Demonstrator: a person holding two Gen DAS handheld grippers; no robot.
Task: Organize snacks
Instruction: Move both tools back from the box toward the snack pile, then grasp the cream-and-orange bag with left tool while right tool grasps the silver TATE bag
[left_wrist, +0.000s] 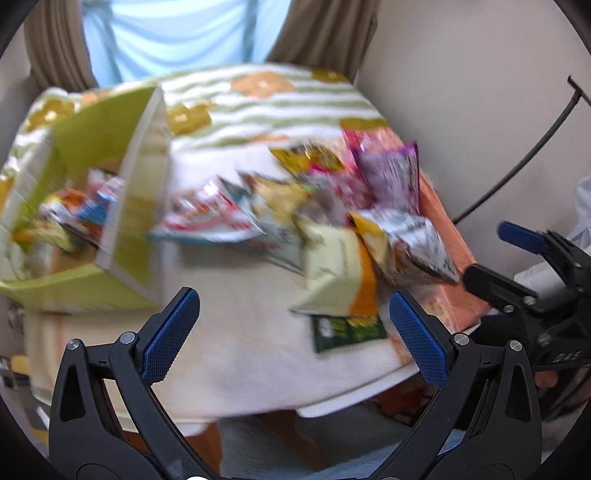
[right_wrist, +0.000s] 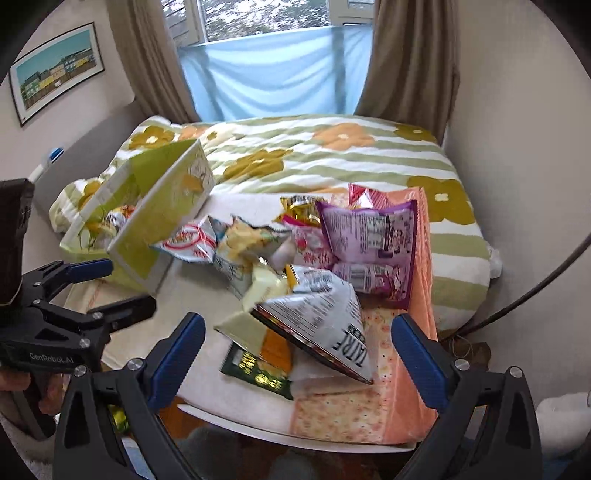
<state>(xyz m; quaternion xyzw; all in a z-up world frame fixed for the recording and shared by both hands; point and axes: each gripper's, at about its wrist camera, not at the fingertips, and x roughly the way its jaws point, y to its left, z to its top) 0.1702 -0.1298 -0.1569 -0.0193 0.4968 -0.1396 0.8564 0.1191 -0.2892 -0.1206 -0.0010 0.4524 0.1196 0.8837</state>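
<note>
right wrist view: both hand-held grippers gape, released; the overlapping crinkly foil snack packets may snag neighbours.

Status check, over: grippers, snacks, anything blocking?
Left gripper open, empty. Right gripper open, empty, above the snack pile. Some snacks already in the green box. Nothing in the way.

Landmark: bed, striped green and white with yellow and orange flowers.
Window: beyond the bed's far end.
Blue sheet: across the window's lower part.
Curtains: brown, either side of the window.
Picture: on the wall left of the bed.
Cable: right of the bed.
</note>
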